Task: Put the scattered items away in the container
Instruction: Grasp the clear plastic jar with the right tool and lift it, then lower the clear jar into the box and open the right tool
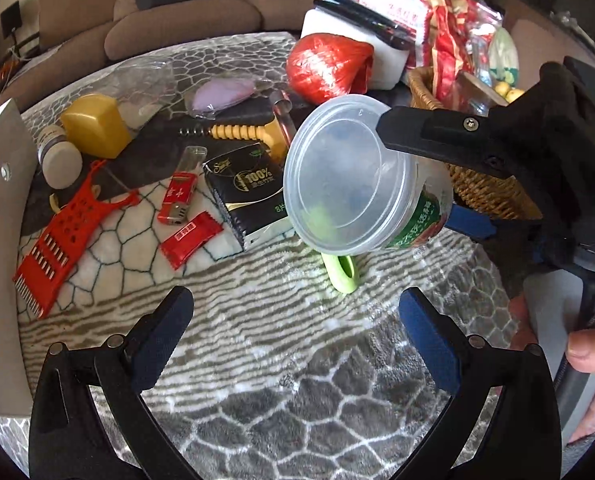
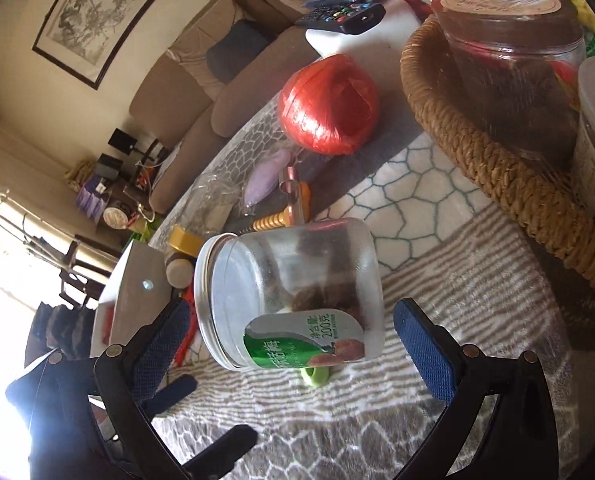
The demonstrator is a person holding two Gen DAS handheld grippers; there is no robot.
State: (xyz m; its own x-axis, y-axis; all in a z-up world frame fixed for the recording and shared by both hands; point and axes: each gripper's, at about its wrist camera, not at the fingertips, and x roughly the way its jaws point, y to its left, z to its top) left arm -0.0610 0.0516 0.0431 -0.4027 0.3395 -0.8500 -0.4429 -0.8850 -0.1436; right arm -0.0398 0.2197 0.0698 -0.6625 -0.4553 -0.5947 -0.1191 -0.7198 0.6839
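A clear plastic jar (image 2: 293, 296) with a green label lies on its side on the patterned cloth; it also shows in the left wrist view (image 1: 357, 184), lid toward the camera. My right gripper (image 2: 289, 344) is open, its blue pads either side of the jar; from the left wrist view its fingers (image 1: 437, 140) straddle the jar. My left gripper (image 1: 293, 332) is open and empty over the cloth in front. The wicker basket (image 2: 497, 168) stands at the right, holding a dark jar (image 2: 513, 60); the basket also shows in the left wrist view (image 1: 477, 184).
Scattered at left: red comb (image 1: 53, 248), lighter (image 1: 179, 196), red snack packet (image 1: 189, 240), tissue pack (image 1: 249, 196), yellow box (image 1: 95, 124), small bottle (image 1: 59, 156). A green clip (image 1: 341, 272) lies under the jar. A red twine ball (image 1: 329, 68) and remotes (image 2: 345, 16) sit behind.
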